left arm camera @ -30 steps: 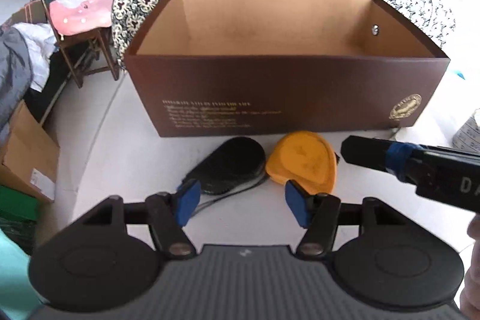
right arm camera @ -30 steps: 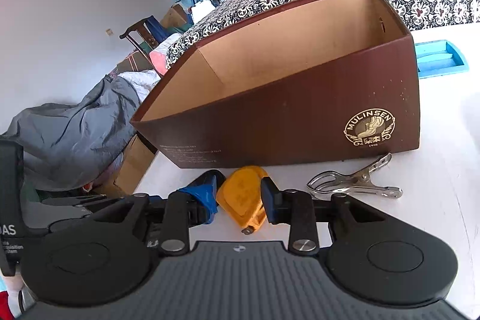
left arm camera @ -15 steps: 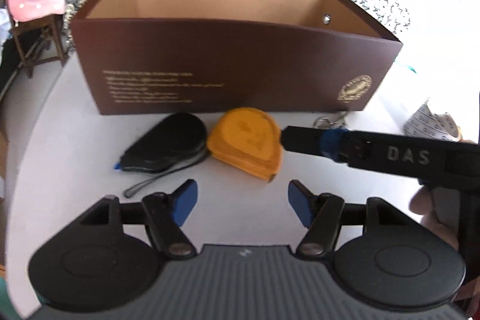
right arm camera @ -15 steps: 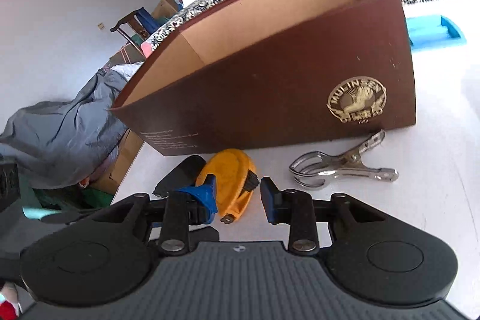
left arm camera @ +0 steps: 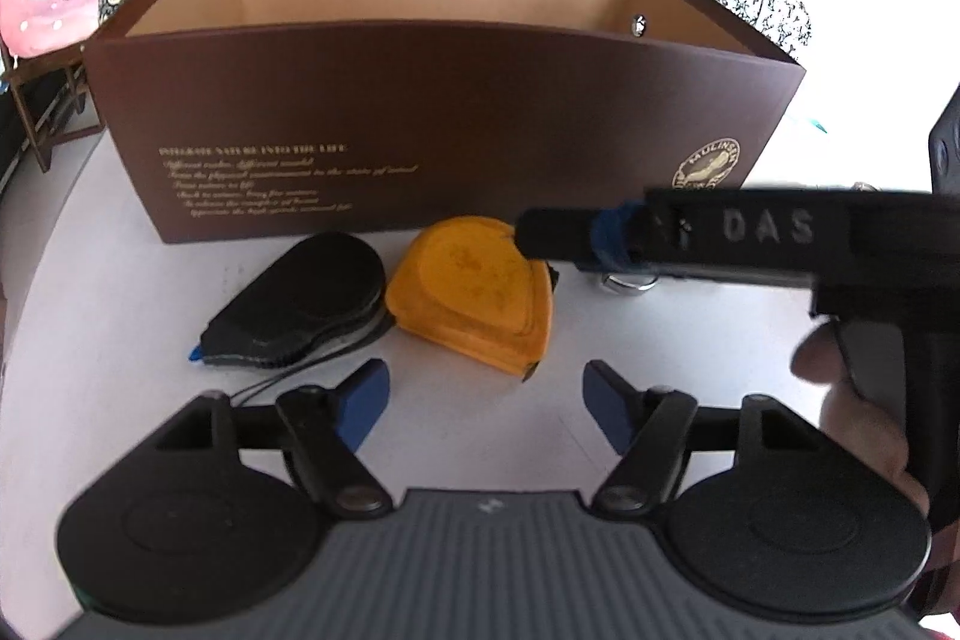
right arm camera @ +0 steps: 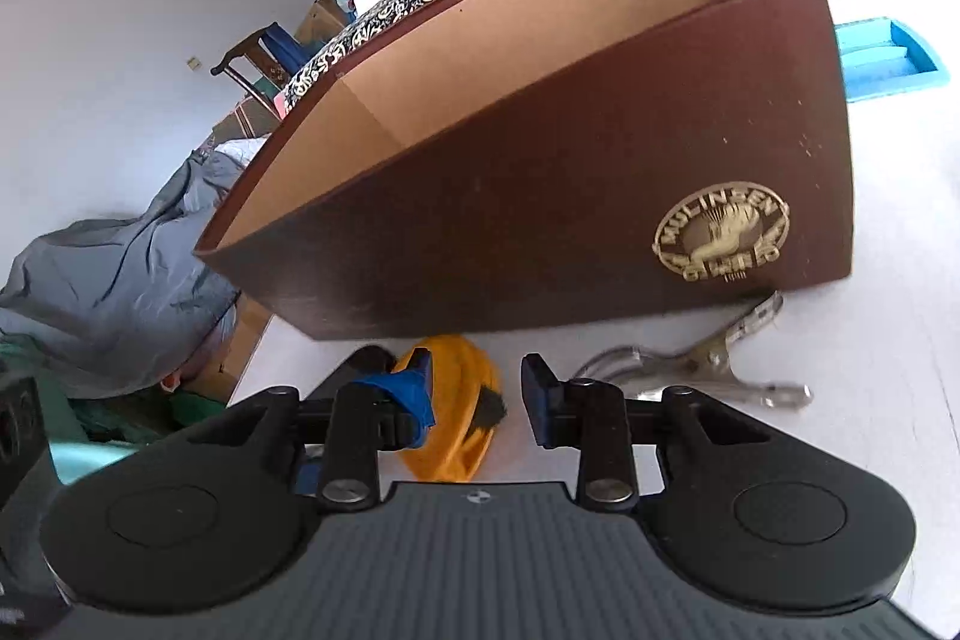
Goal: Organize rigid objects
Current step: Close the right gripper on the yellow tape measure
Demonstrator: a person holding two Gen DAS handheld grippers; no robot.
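Beside the brown box [left arm camera: 420, 124], we are now straddling the orange tape measure [right arm camera: 456, 400] with the right gripper [right arm camera: 477, 394], jaws open; left gripper [left arm camera: 486, 400] also open.

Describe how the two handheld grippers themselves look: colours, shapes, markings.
Both are matte black plastic. The left gripper has two round disc housings, a ribbed grey plate between them, silver pivot screws and blue pads on its fingers. The right gripper is built the same; one blue pad looks wrapped in blue tape. Its side carries raised letters "DAS". No sleeves or cables visible.
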